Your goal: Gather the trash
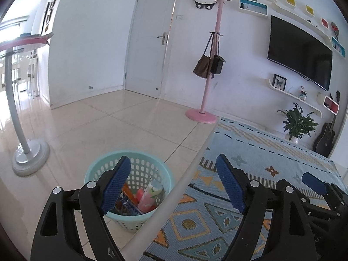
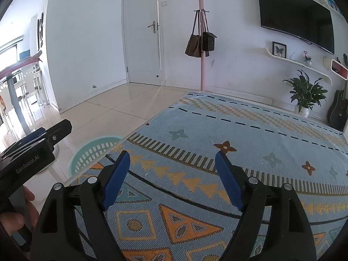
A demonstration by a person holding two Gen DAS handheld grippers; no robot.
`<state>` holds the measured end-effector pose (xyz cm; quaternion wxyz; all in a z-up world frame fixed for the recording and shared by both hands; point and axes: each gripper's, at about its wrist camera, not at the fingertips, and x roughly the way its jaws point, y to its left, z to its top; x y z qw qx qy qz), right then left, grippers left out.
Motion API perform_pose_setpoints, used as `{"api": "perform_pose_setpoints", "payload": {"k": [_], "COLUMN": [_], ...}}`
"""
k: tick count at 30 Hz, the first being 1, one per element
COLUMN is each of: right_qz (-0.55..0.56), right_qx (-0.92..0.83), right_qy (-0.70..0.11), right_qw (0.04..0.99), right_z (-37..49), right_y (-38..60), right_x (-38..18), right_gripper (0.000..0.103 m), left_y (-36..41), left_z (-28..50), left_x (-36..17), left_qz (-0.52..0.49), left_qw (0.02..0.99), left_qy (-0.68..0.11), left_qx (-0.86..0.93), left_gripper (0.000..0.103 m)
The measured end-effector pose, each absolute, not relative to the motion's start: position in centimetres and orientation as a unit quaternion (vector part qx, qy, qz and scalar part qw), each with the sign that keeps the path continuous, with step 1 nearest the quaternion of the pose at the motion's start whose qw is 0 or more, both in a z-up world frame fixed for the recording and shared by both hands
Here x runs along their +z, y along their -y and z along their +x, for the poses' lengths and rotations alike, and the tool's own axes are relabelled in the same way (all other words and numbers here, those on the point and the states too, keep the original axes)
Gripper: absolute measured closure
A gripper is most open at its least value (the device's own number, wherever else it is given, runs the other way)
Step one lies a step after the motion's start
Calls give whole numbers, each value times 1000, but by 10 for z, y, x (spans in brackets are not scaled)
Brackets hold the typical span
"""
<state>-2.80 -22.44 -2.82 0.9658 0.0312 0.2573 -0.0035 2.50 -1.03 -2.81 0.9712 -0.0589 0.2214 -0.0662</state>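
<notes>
Below the worktop (image 1: 187, 174) edge, we see the basket (image 1: 130, 224) of trash (image 1: 148, 198); left tool (image 1: 174, 184) and right tool (image 2: 173, 180) both gape wide, empty.

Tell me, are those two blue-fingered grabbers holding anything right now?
No. The left gripper and the right gripper are both open with nothing between their fingers. The trash sits in the basket on the floor.
</notes>
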Motion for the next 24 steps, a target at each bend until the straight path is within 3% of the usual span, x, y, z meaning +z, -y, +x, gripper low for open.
{"api": "perform_pose_setpoints", "payload": {"k": [24], "right_qz": [29], "right_qx": [-4], "right_qy": [-257], "right_qw": [966], "right_z": [-28], "right_y": [220], "right_x": [-28], "right_gripper": [26], "left_y": [11], "left_z": [24], "left_x": [-28], "left_qz": [-60], "left_qw": [971], "left_qy": [-221], "left_qx": [-66], "left_gripper": [24]}}
